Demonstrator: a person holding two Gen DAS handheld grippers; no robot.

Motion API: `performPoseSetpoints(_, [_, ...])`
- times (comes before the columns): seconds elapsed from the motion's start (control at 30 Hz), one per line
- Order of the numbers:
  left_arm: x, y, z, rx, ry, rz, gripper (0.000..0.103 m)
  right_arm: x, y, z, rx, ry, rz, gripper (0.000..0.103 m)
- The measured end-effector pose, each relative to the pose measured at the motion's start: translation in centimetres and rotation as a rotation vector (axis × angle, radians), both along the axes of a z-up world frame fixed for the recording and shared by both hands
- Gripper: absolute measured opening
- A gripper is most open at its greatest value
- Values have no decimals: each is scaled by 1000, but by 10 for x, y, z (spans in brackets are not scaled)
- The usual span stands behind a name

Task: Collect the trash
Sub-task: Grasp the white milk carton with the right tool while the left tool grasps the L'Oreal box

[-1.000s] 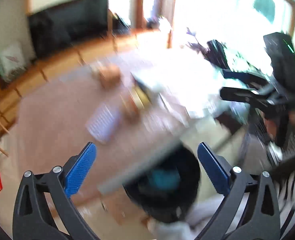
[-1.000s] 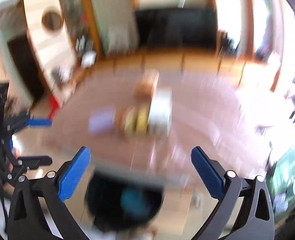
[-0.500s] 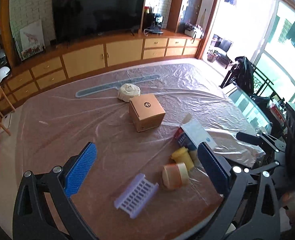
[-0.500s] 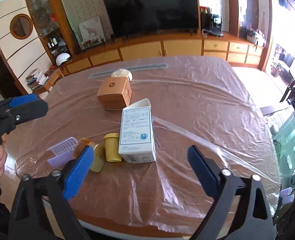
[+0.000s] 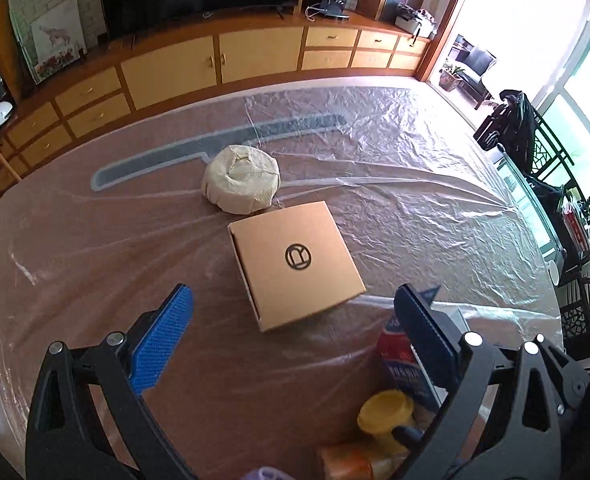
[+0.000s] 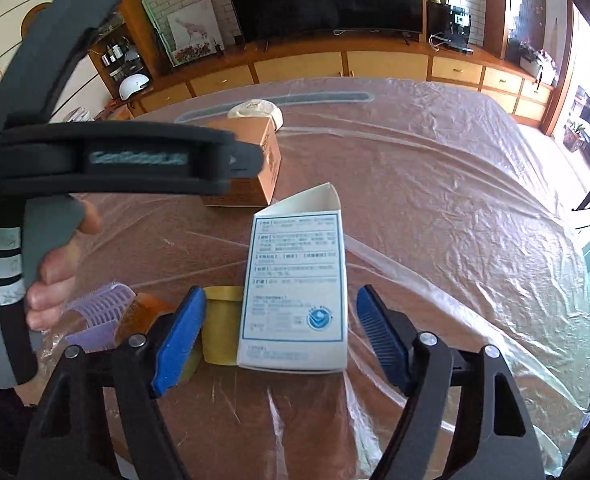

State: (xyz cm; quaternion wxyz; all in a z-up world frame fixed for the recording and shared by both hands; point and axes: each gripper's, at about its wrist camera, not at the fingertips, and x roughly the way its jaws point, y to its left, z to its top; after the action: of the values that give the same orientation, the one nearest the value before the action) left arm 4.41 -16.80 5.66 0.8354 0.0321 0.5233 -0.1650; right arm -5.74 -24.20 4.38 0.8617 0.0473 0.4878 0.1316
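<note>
both grippers are coming in lower over the plastic-covered surface, the right one's jaws narrowing. largest first: the cardboard box is sitting mid-surface; the white carton is lying between the right gripper jaws, untouched, lined up for collecting. the left gripper is hanging wide open, empty. the yellow cup is resting beside the carton.
</note>
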Motion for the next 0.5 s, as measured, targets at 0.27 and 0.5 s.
performPoseSetpoints(0.27, [12, -3, -18, 20, 50, 9, 68, 11, -4, -7, 82, 32, -12, 75])
performPoseSetpoints(0.5, [10, 3, -15, 21, 28, 6, 64, 28, -18, -6, 126, 56, -61, 52])
